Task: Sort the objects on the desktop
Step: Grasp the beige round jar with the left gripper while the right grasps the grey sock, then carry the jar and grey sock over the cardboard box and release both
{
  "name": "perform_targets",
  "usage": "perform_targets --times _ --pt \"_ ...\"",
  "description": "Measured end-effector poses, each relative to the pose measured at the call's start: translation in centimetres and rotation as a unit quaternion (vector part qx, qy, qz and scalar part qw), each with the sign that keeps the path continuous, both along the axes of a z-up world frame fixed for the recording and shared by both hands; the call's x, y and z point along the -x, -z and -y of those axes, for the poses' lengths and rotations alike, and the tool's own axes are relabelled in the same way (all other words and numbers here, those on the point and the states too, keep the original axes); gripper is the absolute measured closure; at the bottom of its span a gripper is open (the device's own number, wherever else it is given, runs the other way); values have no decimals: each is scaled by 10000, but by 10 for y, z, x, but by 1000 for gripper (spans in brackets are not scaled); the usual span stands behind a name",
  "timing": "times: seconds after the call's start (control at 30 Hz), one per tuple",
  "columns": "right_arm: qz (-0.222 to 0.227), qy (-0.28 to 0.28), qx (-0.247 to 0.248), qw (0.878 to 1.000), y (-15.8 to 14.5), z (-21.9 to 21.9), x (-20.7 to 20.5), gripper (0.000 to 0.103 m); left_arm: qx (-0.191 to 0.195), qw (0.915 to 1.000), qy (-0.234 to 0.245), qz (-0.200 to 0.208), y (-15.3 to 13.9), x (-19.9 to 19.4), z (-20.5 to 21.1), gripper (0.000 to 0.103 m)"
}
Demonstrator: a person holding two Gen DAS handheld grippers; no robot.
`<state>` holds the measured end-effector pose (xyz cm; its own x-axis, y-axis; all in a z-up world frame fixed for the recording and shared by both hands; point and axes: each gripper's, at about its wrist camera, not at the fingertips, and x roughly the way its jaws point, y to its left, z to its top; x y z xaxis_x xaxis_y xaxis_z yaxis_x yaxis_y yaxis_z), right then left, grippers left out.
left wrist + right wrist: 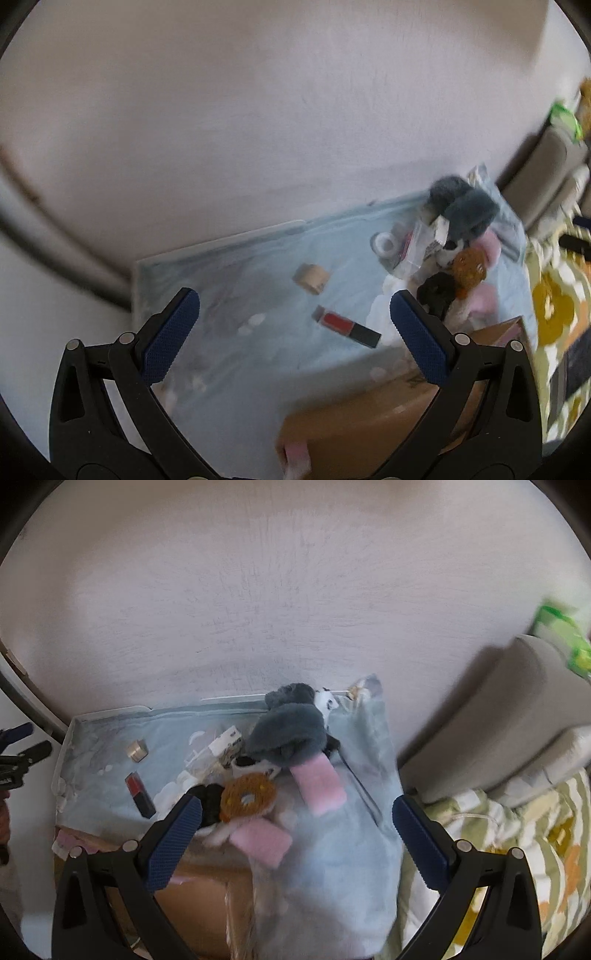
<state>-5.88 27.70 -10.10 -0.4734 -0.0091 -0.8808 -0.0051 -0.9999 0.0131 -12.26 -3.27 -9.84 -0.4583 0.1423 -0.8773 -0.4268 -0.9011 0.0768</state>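
A light blue cloth [258,288] [347,834] covers the desk. On it lie a red and black lipstick [347,326] [139,793], a small tan round jar [311,277] [137,750], and a pile holding a grey plush slipper [465,210] [291,734], an orange knitted ring [469,271] [248,797], a black scrunchie [436,291] and pink pads [321,784]. My left gripper [293,321] hovers open above the lipstick. My right gripper [297,827] hangs open over the pile with nothing between its fingers.
A brown cardboard box [369,421] [199,897] sits at the near edge of the cloth. A roll of clear tape [384,243] and small white packets [225,746] lie in the pile. A beige cushion [517,716] and patterned fabric [517,849] lie to the right. The wall is behind.
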Motion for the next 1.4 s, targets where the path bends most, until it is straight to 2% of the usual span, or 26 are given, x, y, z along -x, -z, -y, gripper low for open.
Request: perform_targets --times 0.03,0.1,0.2,0.33,0.53,0.7,0.8,0.83,0.87,0.93,1.03,1.07,1.17,1.4 --pt "36 -38 -3 10000 8 -1 9 0 -85 9998 122 114 12 6 -4 1" --pt "165 -85 -46 9998 28 -2 28 0 18 9988 369 334 39 27 -13 3" --pt "250 -111 109 9996 51 -6 52 0 164 9950 784 599 77 44 -29 10" --pt "337 -23 392 9987 75 -11 75 0 460 9896 1140 744 120 54 -41 21" --pt "319 2 611 9976 91 -13 96 0 455 9855 1370 886 146 61 -39 25" --pt "454 -24 570 9973 103 -8 110 0 419 9827 1539 943 150 62 -36 27" --pt "476 -16 587 9971 108 -8 114 5 424 9788 1745 982 150 63 -33 39" --pt "475 -35 645 9968 109 -8 114 14 420 9783 1765 1003 150 63 -31 47" --pt "493 -48 705 9963 109 -7 115 28 420 9779 1780 1016 150 63 -30 55" --pt "581 -56 744 9955 112 -7 115 41 312 9772 1814 1059 144 63 -25 63" --pt "626 -123 855 9943 116 -6 111 65 281 9768 1880 987 135 61 -18 71" --pt "612 -127 871 9942 115 -6 110 70 277 9766 1887 992 131 61 -14 71" --pt "486 -108 860 9951 109 -7 104 76 300 9766 1894 974 121 60 -5 72" --pt "217 -128 804 9964 78 -12 90 78 194 9795 1786 916 76 61 24 72"
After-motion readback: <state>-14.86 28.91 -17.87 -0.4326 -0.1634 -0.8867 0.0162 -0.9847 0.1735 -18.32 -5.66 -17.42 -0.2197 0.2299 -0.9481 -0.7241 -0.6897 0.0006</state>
